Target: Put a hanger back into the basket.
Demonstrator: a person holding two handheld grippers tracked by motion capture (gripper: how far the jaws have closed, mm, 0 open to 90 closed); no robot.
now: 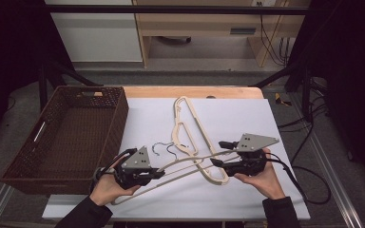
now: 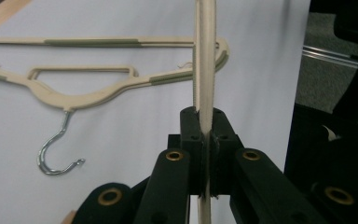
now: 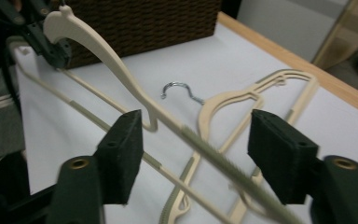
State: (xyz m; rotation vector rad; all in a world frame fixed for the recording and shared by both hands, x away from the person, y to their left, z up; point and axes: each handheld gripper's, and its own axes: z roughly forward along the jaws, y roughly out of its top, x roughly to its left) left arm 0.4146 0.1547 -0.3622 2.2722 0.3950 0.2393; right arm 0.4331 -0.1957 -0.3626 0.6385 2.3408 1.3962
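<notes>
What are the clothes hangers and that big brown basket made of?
The held hanger looks like matte cream plastic: smooth moulded arms with a ribbed, probably rubbery grip strip. The hanger lying on the table matches it, and its hook is shiny silver, likely metal wire. The basket looks woven, dark brown wicker or rattan, perhaps an imitation; the crisscross weave shows on its walls.
</notes>
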